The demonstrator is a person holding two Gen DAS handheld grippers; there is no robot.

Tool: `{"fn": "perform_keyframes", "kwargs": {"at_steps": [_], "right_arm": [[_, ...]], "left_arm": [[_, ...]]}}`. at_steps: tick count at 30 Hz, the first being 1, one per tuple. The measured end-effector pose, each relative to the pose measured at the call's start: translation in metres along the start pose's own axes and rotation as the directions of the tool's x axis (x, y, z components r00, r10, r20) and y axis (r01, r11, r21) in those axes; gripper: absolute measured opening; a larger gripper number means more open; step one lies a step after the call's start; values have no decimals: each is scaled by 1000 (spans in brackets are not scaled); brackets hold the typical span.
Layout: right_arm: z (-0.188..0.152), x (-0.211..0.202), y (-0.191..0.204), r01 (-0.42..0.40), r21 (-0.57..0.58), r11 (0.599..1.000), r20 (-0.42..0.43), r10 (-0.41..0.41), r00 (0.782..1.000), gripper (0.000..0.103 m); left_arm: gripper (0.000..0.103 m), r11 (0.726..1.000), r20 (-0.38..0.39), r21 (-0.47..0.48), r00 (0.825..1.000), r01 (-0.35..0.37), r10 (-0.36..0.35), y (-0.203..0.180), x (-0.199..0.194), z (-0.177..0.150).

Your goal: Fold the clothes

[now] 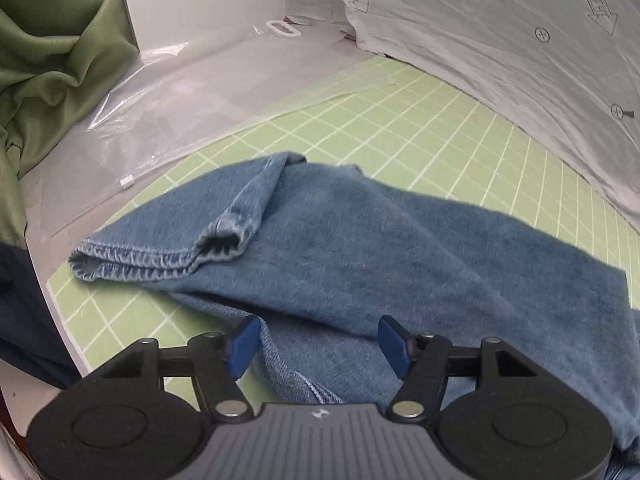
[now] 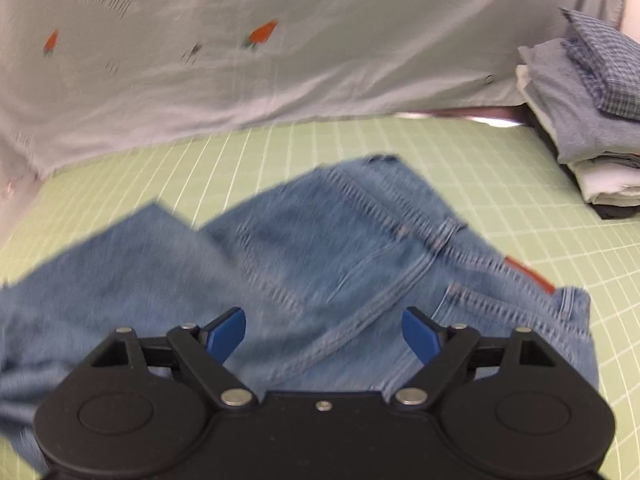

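Note:
A pair of light blue jeans (image 1: 360, 232) lies on the green grid mat (image 1: 400, 120). In the left wrist view the leg ends show, with one hemmed cuff (image 1: 160, 260) at the left. My left gripper (image 1: 318, 344) is open just above the denim, holding nothing. In the right wrist view the waist end of the jeans (image 2: 340, 248) shows, with a back pocket and an orange tag (image 2: 528, 274). My right gripper (image 2: 324, 334) is open above the seat of the jeans, holding nothing.
A stack of folded clothes (image 2: 588, 120) stands at the right on the mat. A pale cloth with orange prints (image 2: 240, 60) hangs behind. Clear plastic bags (image 1: 180, 100), a printed plastic sheet (image 1: 520, 40) and green fabric (image 1: 52, 60) border the mat.

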State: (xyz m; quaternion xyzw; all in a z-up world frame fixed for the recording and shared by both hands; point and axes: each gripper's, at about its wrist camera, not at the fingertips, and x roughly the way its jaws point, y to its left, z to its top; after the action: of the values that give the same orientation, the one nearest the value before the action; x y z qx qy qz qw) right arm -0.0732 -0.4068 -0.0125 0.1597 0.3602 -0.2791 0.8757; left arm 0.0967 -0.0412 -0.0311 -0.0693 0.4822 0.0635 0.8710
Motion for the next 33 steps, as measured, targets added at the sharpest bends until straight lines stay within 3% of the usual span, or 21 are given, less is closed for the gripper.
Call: {"fn": "perform_keyframes", "kwargs": {"at_steps": [2, 4, 6, 13, 16, 23, 30, 33], "right_arm": [[12, 8, -11, 5, 44, 999, 18, -6, 1000, 93], [23, 27, -21, 19, 68, 998, 19, -20, 1000, 93], [35, 53, -29, 51, 77, 996, -3, -51, 999, 93], [78, 129, -41, 124, -46, 991, -35, -126, 991, 93], [89, 156, -45, 87, -81, 993, -80, -94, 992, 93], [97, 189, -38, 11, -170, 985, -142, -36, 989, 103], [97, 195, -45, -33, -135, 990, -160, 12, 987, 103], [94, 191, -43, -40, -150, 988, -141, 18, 990, 96]], "left_arm": [[68, 1000, 20, 2, 1000, 11, -12, -5, 0, 12], [77, 999, 25, 29, 1000, 14, -14, -19, 8, 25], [77, 998, 16, 64, 1000, 10, -11, -36, 20, 38], [78, 989, -92, 143, 995, -23, 37, -89, 75, 61], [79, 981, -124, 181, 989, -63, 87, -102, 95, 60], [83, 976, -169, 207, 980, -71, 107, -107, 118, 55], [89, 978, -185, 199, 978, -58, 96, -101, 123, 56], [90, 978, -185, 201, 978, -58, 96, -101, 124, 57]]}}
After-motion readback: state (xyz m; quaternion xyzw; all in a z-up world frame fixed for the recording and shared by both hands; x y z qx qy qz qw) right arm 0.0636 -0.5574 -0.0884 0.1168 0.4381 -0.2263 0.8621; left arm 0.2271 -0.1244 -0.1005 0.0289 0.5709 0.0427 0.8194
